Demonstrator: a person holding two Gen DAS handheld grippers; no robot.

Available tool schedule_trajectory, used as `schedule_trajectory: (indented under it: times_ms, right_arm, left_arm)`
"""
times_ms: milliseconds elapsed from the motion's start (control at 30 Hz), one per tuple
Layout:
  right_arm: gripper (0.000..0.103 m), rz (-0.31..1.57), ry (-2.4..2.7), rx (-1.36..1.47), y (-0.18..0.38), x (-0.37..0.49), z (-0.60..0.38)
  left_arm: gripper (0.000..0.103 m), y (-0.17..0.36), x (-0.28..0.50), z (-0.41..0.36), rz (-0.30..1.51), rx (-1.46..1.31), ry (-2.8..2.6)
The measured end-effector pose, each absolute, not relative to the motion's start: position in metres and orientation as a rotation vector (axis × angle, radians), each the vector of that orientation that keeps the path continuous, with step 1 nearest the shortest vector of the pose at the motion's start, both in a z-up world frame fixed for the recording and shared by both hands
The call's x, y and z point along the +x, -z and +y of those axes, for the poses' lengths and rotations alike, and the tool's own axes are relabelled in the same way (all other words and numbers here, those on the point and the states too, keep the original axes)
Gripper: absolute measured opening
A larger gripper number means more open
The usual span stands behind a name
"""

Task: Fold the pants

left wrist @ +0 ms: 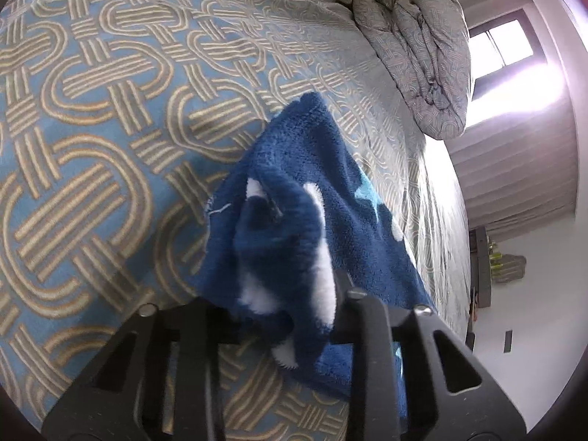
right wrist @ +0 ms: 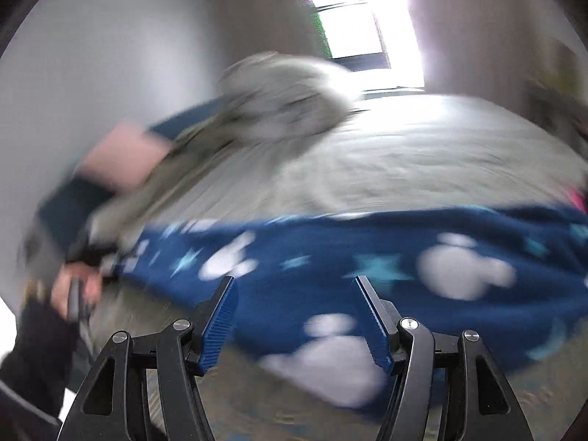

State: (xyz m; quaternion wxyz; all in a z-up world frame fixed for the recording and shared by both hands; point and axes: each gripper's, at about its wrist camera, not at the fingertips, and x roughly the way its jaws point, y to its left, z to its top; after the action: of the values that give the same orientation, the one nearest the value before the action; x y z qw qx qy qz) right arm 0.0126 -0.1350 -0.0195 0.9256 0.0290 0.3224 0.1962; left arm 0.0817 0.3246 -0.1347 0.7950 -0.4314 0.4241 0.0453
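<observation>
fingers of the left gripper (left wrist: 294,316) are pinched on a bunched end of the pants (left wrist: 312,198), dark blue fleece with white and pale blue shapes, lifted a little off the bed (left wrist: 110,110). fingers of the right gripper (right wrist: 294,316) stand well apart with nothing between them, the blue ribbed pads hovering over the cloth.

in the right wrist view, which is blurred, the pants (right wrist: 367,257) lie stretched across the bed from side to side, long axis crosswise to the right fingers. the right gripper looks nearer the free length, so a grasp there seems the likely next move. a rumpled duvet (left wrist: 415,55) sits heaped well beyond the pants, out of the way.
</observation>
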Motion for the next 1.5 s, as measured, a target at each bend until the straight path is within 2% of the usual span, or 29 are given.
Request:
schedule_trajectory:
  times_ms: [100,333,433,600,700,933,1267,1367,1433,1500]
  right_arm:
    - [0.066,0.684,-0.479,-0.029,0.036,0.018,-0.085]
    - [0.067,0.64,-0.537,-0.385,0.071,0.003,0.029]
    - [0.074,0.625,-0.547,-0.465,0.082,0.0,0.058]
    - [0.075,0.536,-0.463,-0.567,0.086,-0.008,0.076]
    - [0.079,0.504,-0.401,-0.626,0.09,-0.007,0.084]
    - [0.079,0.622,-0.374,-0.616,0.103,0.022,0.087]
    - [0.076,0.682,-0.394,-0.64,0.115,0.035,0.103]
    - [0.058,0.678,-0.383,-0.612,0.112,0.038,0.103]
    - [0.033,0.678,-0.358,-0.569,0.108,0.041,0.097]
    - [0.019,0.683,-0.336,-0.503,0.102,0.044,0.086]
  left_arm:
    - [0.023,0.127,0.08,0.324,0.901,-0.905,-0.077]
    - [0.02,0.105,0.09,0.32,0.873,-0.858,-0.02]
    - [0.019,0.099,0.095,0.319,0.875,-0.848,-0.002]
    - [0.019,0.08,0.099,0.312,0.856,-0.808,0.049]
    - [0.019,0.067,0.102,0.306,0.846,-0.777,0.086]
    - [0.019,0.031,0.112,0.284,0.826,-0.73,0.222]
    - [0.019,-0.039,0.132,0.221,0.813,-0.592,0.448]
    - [0.019,-0.051,0.143,0.19,0.856,-0.508,0.501]
    - [0.019,-0.055,0.148,0.172,0.883,-0.454,0.528]
    - [0.019,-0.063,0.153,0.147,0.907,-0.39,0.566]
